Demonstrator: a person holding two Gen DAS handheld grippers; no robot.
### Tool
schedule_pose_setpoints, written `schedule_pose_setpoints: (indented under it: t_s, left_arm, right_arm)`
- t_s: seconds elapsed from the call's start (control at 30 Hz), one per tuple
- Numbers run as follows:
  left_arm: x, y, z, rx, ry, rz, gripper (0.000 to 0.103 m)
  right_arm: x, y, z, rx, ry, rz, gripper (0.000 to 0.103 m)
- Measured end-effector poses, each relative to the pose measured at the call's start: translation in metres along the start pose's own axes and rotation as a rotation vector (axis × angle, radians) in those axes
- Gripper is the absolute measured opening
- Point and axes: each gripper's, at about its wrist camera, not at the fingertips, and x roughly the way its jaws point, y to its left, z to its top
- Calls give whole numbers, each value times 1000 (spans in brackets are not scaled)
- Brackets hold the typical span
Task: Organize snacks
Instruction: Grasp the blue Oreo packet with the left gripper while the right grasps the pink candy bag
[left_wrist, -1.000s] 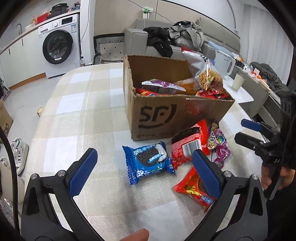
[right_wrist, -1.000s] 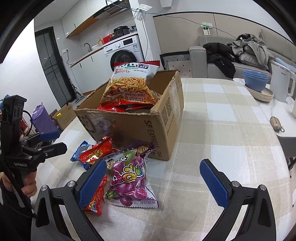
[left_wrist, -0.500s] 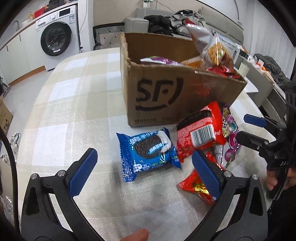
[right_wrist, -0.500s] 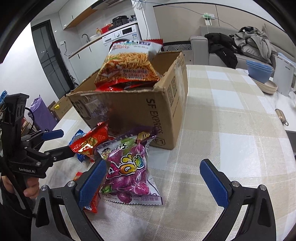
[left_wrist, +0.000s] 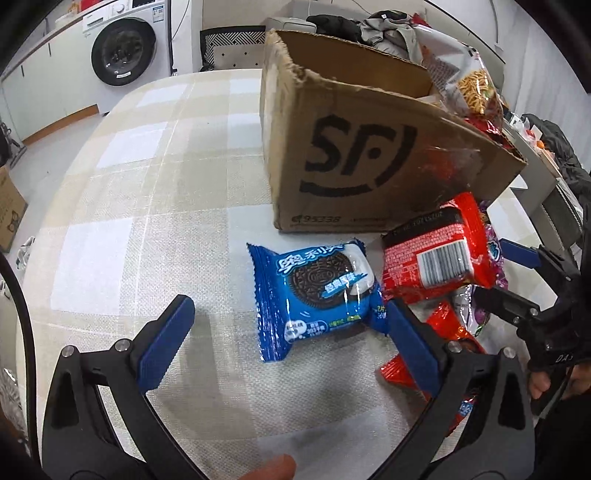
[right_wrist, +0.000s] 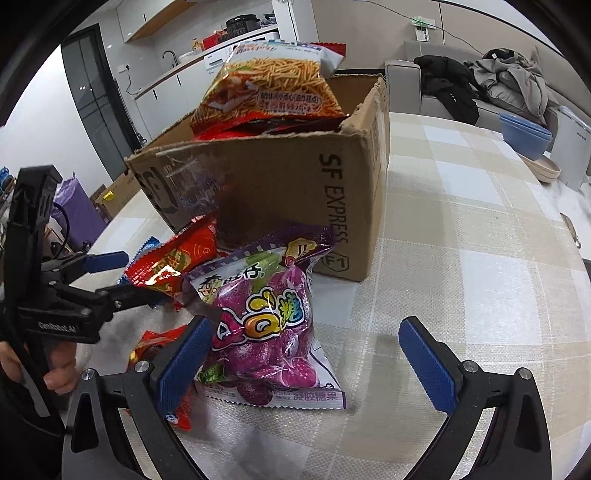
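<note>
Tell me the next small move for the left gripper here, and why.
Probably ease the open left gripper forward and down so its fingers straddle the blue cookie pack. The pack lies flat on the tablecloth, apart from the cardboard box, and sits just ahead of the fingertips.

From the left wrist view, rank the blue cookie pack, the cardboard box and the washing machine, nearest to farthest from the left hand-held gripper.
1. Blue cookie pack: on the table, just ahead of the open left hand-held gripper.
2. Cardboard box: behind the pack, toward the right.
3. Washing machine: beyond the table, upper left.
</note>
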Motion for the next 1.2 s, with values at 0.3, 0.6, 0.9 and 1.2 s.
schedule_pose_setpoints:
  t_s: [0.3, 0.6, 0.9, 1.2]
  left_arm:
    - [8, 13, 7, 4, -5, 4, 102]
    - [15, 17, 2, -8, -8, 3, 102]
    - [11, 12, -3, 7, -9, 18, 102]
    - [5, -2, -15, 44, -13, 26, 101]
  right_arm:
    - [1, -5, -2, 13, 7, -10, 102]
    - [8, 3, -1, 13, 23, -28, 97]
    - [8, 19, 0, -21, 14, 35, 68]
    - [4, 23, -2, -37, 11, 53, 55]
